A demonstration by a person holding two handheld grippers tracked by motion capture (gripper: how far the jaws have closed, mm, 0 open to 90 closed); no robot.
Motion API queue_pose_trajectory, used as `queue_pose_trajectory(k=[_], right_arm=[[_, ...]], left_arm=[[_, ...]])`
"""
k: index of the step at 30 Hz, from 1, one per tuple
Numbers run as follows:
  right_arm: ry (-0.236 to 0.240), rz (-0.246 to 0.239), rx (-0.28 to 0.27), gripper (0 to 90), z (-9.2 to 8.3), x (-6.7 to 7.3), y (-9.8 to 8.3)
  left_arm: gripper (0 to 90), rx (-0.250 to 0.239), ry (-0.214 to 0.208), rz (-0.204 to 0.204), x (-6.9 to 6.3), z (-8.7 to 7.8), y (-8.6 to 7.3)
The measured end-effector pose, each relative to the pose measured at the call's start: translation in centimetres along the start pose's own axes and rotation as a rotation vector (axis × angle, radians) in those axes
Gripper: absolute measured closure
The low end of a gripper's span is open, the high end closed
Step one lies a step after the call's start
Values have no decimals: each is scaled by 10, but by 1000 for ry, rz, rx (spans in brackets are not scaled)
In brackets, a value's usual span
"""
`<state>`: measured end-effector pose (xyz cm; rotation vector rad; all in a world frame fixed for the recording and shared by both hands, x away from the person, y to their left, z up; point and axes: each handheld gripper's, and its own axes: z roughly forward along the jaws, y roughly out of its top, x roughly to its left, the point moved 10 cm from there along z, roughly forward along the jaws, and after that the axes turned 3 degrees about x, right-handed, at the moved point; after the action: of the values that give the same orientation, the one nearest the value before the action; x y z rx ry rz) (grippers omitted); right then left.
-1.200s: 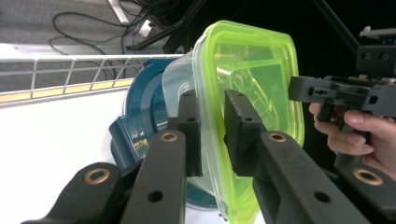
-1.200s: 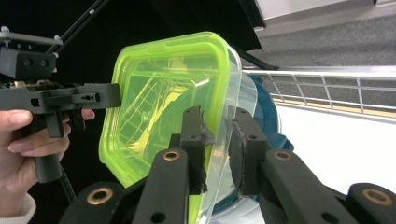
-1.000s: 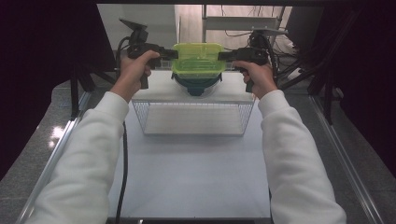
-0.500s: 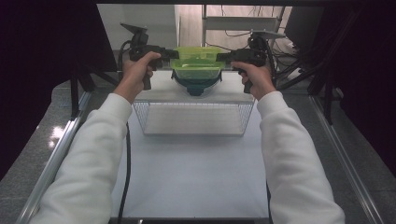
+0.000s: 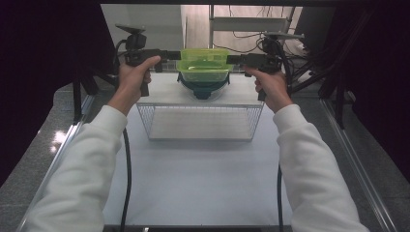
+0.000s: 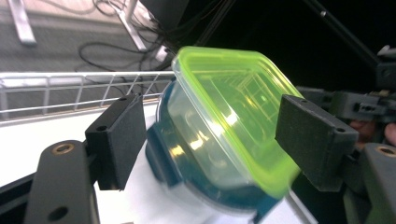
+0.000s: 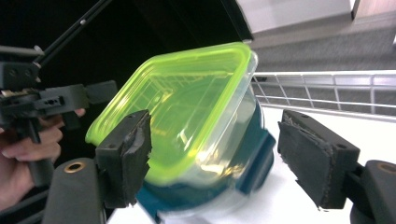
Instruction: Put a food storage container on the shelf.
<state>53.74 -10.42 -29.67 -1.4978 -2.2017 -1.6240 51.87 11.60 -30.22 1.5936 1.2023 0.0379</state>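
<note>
High view, items as they stand. One white table (image 5: 203,183), its bare top running from the near edge to the far edge. One wire basket (image 5: 200,122), upright, in the far half of the table, midway between the left and right edges. One clear container with a lime-green lid (image 5: 203,64), stacked on a dark teal container (image 5: 203,88); the pair sits just beyond the basket's far rim, close to the table's far edge. Whether the stack rests on the table top cannot be made out.

One left gripper (image 5: 173,54), held level in the person's left hand (image 5: 133,79), pointing at the green lid from its left side. One right gripper (image 5: 234,59), held level in the right hand (image 5: 271,84), pointing at the lid from its right side. Both sleeves are white; a black cable (image 5: 127,179) trails from the left gripper towards the near edge.

Left gripper view: its jaws have just been opening and now stand wide, one pad (image 6: 122,140) either side of the stacked containers, with a visible gap between each pad and the plastic. Nothing is clamped.

Right gripper view: same condition. Its jaws have just been opening, the pads (image 7: 126,156) are spread and clear of the container walls, and the stack lies between them, unheld. The left gripper and hand appear beyond the lid.
</note>
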Motion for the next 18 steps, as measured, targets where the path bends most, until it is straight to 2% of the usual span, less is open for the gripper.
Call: queue_pose_trajectory(k=[2,3,5,7,10,11,12,13,16,18], right_arm=[[1,-43,-8,240,-9,4,-6],[7,-64,-10,237,-14,7,-10],[13,-123,-11,234,-26,13,-21],[-1,-185,-2,231,-37,15,-33],[-14,-246,0,231,-53,15,-50],[-16,-255,2,231,-56,15,-55],[-23,-278,4,231,-64,15,-65],[-24,-285,6,231,-66,15,-69],[-64,-323,20,231,-78,8,-97],[-77,-330,27,231,-83,3,-118]], left_arm=[[230,-6,2,49,-7,-10,-7],[227,-5,16,81,-11,-15,-13],[218,1,12,118,-16,-24,-25],[218,1,-10,131,-22,-34,-37],[216,-5,0,166,-26,-46,-57],[216,-7,9,195,-29,-52,-70],[216,-6,14,202,-30,-54,-74],[216,-10,19,220,-33,-59,-89],[215,2,36,238,-36,-65,-117],[215,15,65,253,-34,-69,-144]])
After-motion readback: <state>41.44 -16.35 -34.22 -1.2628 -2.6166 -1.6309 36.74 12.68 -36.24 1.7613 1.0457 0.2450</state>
